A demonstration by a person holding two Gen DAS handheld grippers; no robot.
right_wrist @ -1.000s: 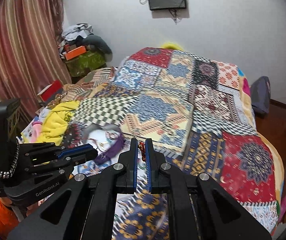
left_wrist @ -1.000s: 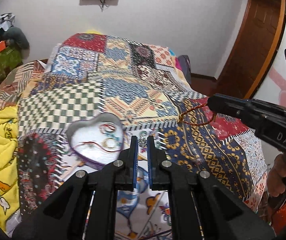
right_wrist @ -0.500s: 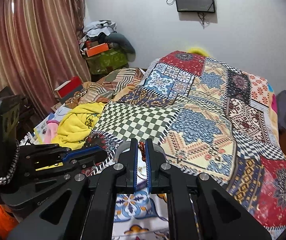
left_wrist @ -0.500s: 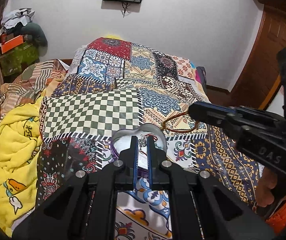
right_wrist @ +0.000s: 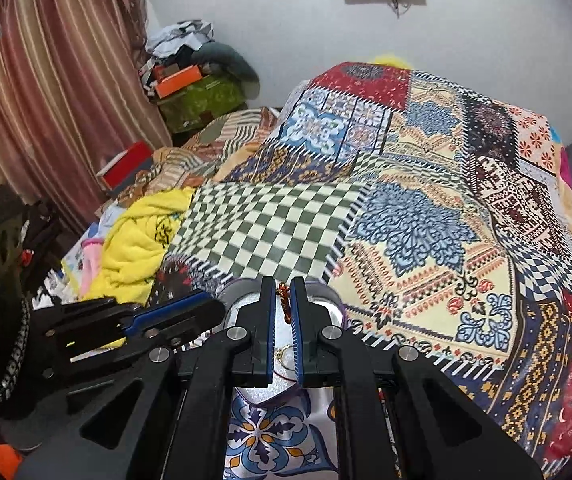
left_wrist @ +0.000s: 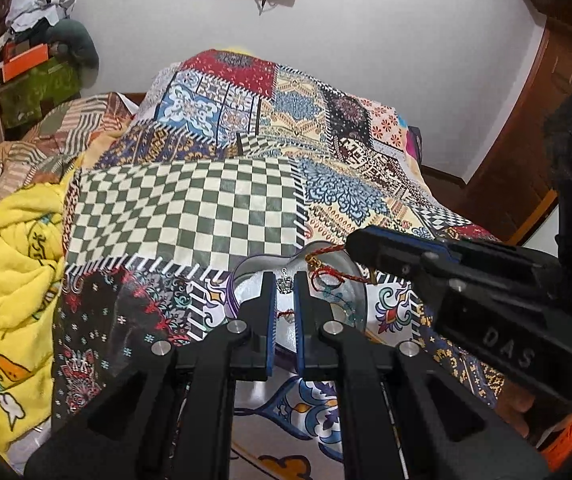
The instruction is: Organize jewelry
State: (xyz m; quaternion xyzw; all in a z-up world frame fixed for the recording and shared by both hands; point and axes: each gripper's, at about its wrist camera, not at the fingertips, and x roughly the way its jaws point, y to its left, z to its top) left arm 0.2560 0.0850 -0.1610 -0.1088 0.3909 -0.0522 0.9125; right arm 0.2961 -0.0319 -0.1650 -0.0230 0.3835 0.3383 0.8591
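**Clerk:** Both of your grippers have come in over the heart-shaped tray (left_wrist: 328,258) since the earlier frames, when they hung further off above the quilt (left_wrist: 189,208). Entry one?

**Me:** My left gripper (left_wrist: 284,286): jaws together on a small silver charm (left_wrist: 284,285), which hangs at the fingertips above the tray.

**Clerk:** Entry two?

**Me:** My right gripper (right_wrist: 282,300): jaws clamped on a red-and-gold braided cord bracelet (right_wrist: 284,306). From the left camera its loop (left_wrist: 328,276) trails from the tips down over the tray's far lobe. I cannot tell whether it touches the tray yet.

**Clerk:** Handling notes?

**Me:** I judge both pieces very light. Cord: soft, limp, will sag and swing, and may snag on the rim; best held on the braid itself, as I have it. Charm: small, hard, probably slippery, easily dropped; I would pinch it by its top loop or chain.

**Clerk:** Container?

**Me:** One shallow tray with a glittery silver floor and a purple edge, resting on the quilt near the bed's front edge. Contents: a red thread (left_wrist: 284,313) showing between my left jaws, and a thin gold-coloured piece (right_wrist: 281,354) between my right. Much of the floor is hidden by my own jaws.
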